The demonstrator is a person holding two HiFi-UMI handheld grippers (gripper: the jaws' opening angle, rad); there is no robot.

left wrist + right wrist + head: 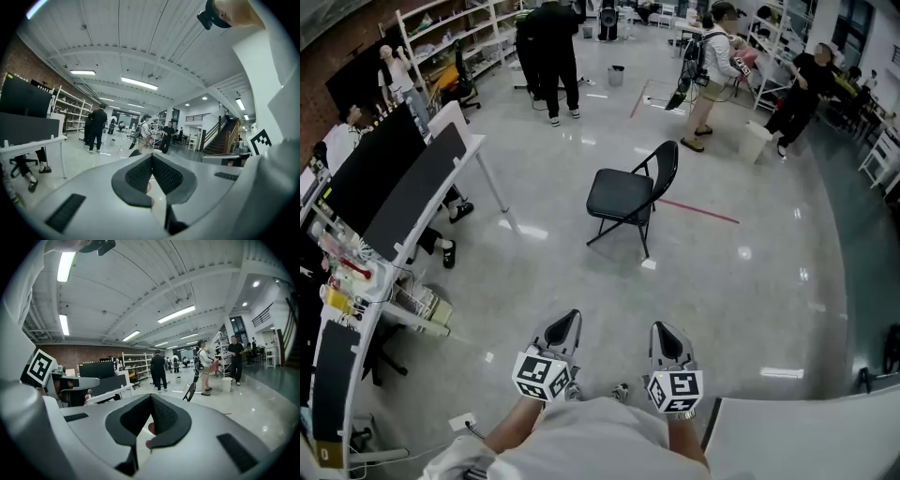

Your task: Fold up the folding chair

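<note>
A black folding chair (628, 197) stands unfolded on the shiny grey floor, seat toward the left and backrest to the right. It is well ahead of both grippers, with bare floor between. My left gripper (566, 321) and right gripper (665, 332) are held side by side low in the head view, both shut with nothing between the pads. In the left gripper view the shut gripper (151, 161) hides most of the chair (135, 152). The right gripper view shows the chair (191, 391) small in the distance beyond the shut gripper (151, 401).
A white desk (478, 145) with black monitors lines the left side, cluttered near its end. Several people stand at the back by shelving. A white bin (757, 141) sits at the far right, a red floor line (698, 211) beside the chair, and a white tabletop (806, 436) at bottom right.
</note>
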